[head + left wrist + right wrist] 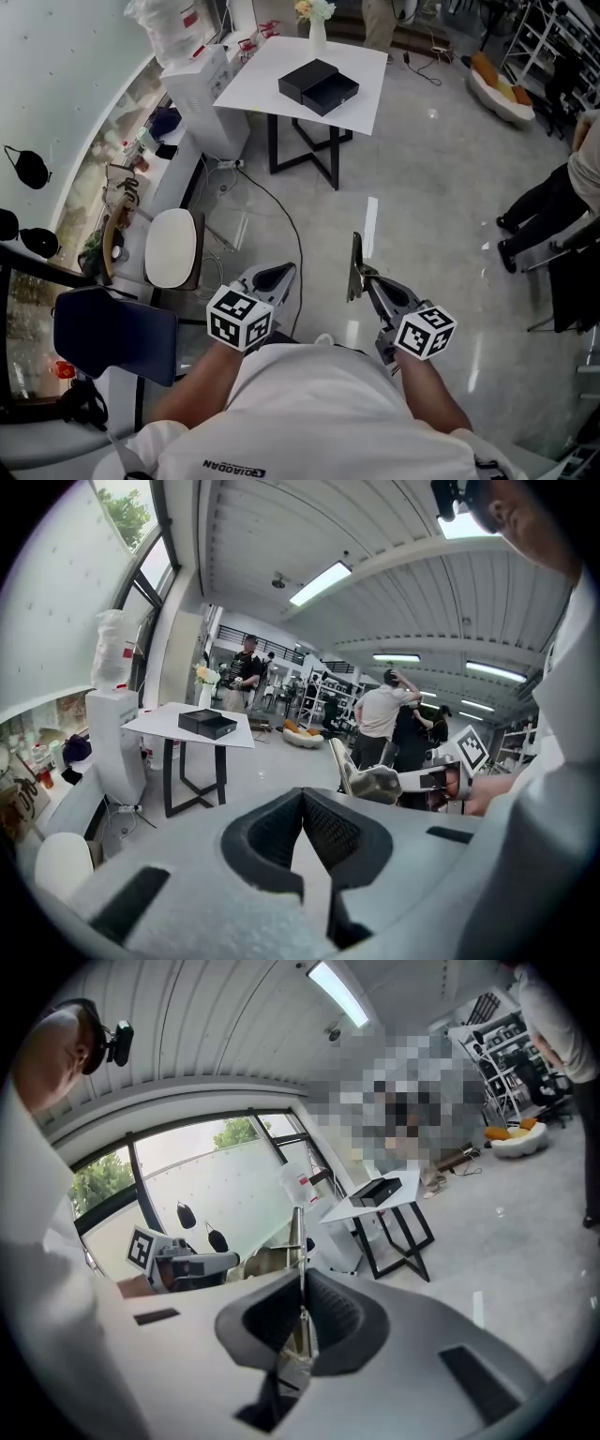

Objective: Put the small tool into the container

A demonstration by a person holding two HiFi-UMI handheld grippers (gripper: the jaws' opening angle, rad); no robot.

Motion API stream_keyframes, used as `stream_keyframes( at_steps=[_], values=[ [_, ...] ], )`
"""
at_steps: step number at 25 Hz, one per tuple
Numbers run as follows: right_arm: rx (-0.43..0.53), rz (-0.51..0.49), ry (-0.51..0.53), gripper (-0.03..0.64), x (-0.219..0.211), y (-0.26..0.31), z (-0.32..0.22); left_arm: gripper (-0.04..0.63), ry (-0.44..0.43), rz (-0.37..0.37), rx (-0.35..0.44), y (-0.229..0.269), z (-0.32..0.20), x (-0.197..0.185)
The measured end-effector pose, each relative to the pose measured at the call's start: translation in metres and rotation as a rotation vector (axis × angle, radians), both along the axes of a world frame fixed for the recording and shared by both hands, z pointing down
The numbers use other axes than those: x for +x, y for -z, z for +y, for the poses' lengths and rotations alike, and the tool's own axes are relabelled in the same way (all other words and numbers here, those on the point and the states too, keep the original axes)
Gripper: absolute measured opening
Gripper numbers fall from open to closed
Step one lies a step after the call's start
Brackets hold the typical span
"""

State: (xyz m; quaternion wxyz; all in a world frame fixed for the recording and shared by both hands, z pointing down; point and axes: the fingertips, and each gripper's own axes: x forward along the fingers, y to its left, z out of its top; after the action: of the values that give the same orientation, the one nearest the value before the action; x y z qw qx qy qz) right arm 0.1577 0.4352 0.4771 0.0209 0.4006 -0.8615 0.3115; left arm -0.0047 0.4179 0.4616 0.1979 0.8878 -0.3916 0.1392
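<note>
My right gripper (367,279) is shut on the small tool (355,267), a flat grey metal piece that sticks up out of the jaws. In the right gripper view the tool (297,1260) stands edge-on between the pads of the right gripper (300,1312). My left gripper (278,275) is shut with nothing in it, its pads meeting in a point (302,803). Both are held at waist height over the floor. The container is a black box (319,86) with its tray slid partly out, on a white table (272,70) far ahead of me. The box (208,724) also shows in the left gripper view.
A white-seated chair (173,248) and a dark blue chair (112,333) stand to my left. A white cabinet (202,94) stands left of the table, with a cable (281,216) trailing over the grey floor. A person (553,197) stands at the right. A vase (317,23) stands behind the table.
</note>
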Motion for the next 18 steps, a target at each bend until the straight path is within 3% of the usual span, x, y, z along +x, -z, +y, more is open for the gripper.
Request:
stream_keyframes(
  at_steps=[10,18],
  values=[
    [-0.045,-0.009,0.016,0.017,-0.006,-0.017,-0.019,0.009,0.029,-0.015,-0.035,-0.017,-0.012,-0.010],
    [-0.052,0.009,-0.003,0.017,-0.021,-0.019,-0.075,0.009,-0.015,-0.012,-0.014,-0.020,-0.072,-0.017]
  ],
)
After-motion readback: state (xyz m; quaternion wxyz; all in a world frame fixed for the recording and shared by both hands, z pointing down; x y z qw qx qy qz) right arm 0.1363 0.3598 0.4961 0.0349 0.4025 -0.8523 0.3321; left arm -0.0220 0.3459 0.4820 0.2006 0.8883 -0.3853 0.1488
